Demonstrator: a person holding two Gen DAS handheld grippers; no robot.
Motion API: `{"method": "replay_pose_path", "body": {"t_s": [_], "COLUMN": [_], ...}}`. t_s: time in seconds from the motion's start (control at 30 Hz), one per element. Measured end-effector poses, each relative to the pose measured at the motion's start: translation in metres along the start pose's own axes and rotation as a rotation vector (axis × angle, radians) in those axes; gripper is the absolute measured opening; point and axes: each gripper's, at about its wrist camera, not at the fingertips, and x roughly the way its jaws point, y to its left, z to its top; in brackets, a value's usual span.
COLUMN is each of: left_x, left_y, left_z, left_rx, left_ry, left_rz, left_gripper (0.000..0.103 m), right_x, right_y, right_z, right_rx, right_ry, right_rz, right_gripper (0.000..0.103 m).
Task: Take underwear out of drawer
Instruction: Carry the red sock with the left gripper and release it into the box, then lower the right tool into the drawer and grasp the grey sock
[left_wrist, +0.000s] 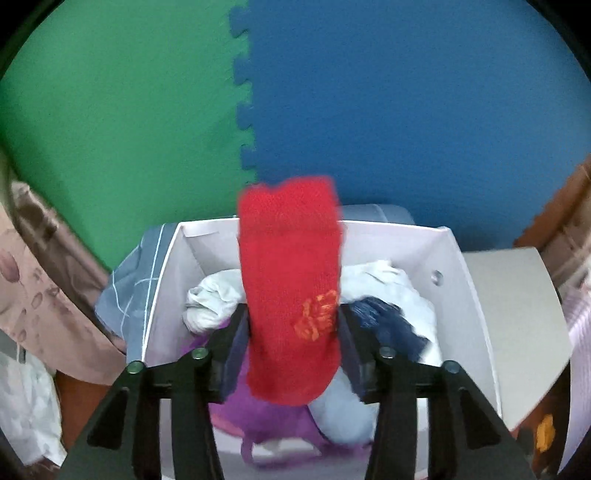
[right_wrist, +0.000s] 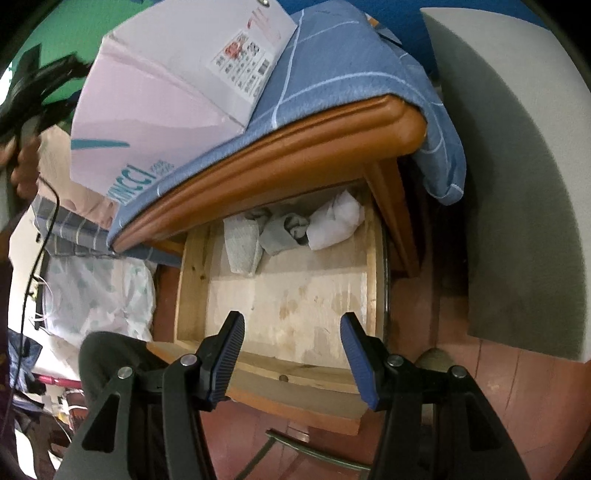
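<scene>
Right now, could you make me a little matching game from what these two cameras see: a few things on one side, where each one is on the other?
Things:
1. red sock
2. white box
3. grey sock
4. right gripper

Places:
A. at the back of the open wooden drawer
B. between the left gripper's fingers, above the box
C. on top of the blue checked cloth, full of clothes
D. empty, jaws apart, over the drawer's front

Pairs: 1-B, 2-C, 3-A, 4-D
</scene>
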Motion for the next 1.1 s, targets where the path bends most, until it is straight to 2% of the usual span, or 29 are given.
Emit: {"method": "replay_pose_path", "body": {"t_s": [0.07,0.13,0.17,0.23,0.3,0.37,0.4,0.43,0.47,0.53,0.63,0.7,0.73,0.77,0.8,0.97,1.03,1.1], "left_x": [0.000,-0.011,-0.025,-0.050,-0.079,-0.110,-0.129,-0.138,-0.152,-0.165,-0.170,-0.167,-0.166,-0.162,-0.160,-0.140,-0.131,-0.128], "left_y": [-0.002,-0.008,-0.013,-0.019,-0.017,-0.010,-0.002,0.001,0.010,0.026,0.051,0.067,0.074,0.085,0.091,0.118,0.129,0.135], "left_z": [0.000,-0.006,-0.014,-0.029,-0.050,-0.077,-0.100,-0.112,-0.140,-0.179,-0.225,-0.244,-0.253,-0.263,-0.268,-0.286,-0.286,-0.285], "left_rx": [0.028,0.069,0.106,0.153,0.159,0.140,0.132,0.130,0.128,0.120,0.096,0.062,0.045,0.013,-0.009,-0.125,-0.173,-0.201], "left_ry": [-0.020,-0.065,-0.123,-0.212,-0.303,-0.390,-0.446,-0.473,-0.527,-0.581,-0.610,-0.610,-0.612,-0.613,-0.610,-0.560,-0.520,-0.518], "left_rz": [0.036,0.092,0.117,0.116,0.085,0.023,-0.024,-0.041,-0.059,-0.065,-0.051,-0.059,-0.065,-0.072,-0.076,-0.126,-0.167,-0.198], "left_gripper": [0.073,0.077,0.078,0.085,0.092,0.103,0.103,0.103,0.103,0.103,0.103,0.103,0.103,0.103,0.103,0.103,0.103,0.103], "right_x": [0.004,0.008,0.009,0.010,0.014,0.022,0.025,0.031,0.037,0.052,0.089,0.118,0.135,0.146,0.164,0.211,0.226,0.238], "right_y": [0.002,0.006,0.009,0.023,0.038,0.059,0.068,0.080,0.091,0.109,0.131,0.138,0.139,0.140,0.140,0.136,0.136,0.133], "right_z": [-0.001,-0.003,-0.004,-0.007,-0.010,-0.016,-0.019,-0.024,-0.028,-0.034,-0.045,-0.052,-0.053,-0.055,-0.056,-0.051,-0.046,-0.041], "right_rx": [-0.019,-0.050,-0.074,-0.163,-0.258,-0.397,-0.458,-0.548,-0.623,-0.747,-0.976,-1.113,-1.168,-1.203,-1.258,-1.401,-1.429,-1.443], "right_ry": [0.010,0.016,0.012,-0.017,-0.033,-0.061,-0.075,-0.089,-0.094,-0.087,-0.064,-0.040,-0.015,-0.005,0.010,-0.017,-0.020,-0.043], "right_rz": [-0.020,-0.044,-0.068,-0.145,-0.199,-0.294,-0.332,-0.371,-0.392,-0.437,-0.556,-0.633,-0.668,-0.693,-0.733,-0.871,-0.895,-0.929], "right_gripper": [0.055,0.055,0.055,0.055,0.055,0.055,0.055,0.055,0.055,0.055,0.055,0.055,0.051,0.043,0.040,0.038,0.038,0.038]}}
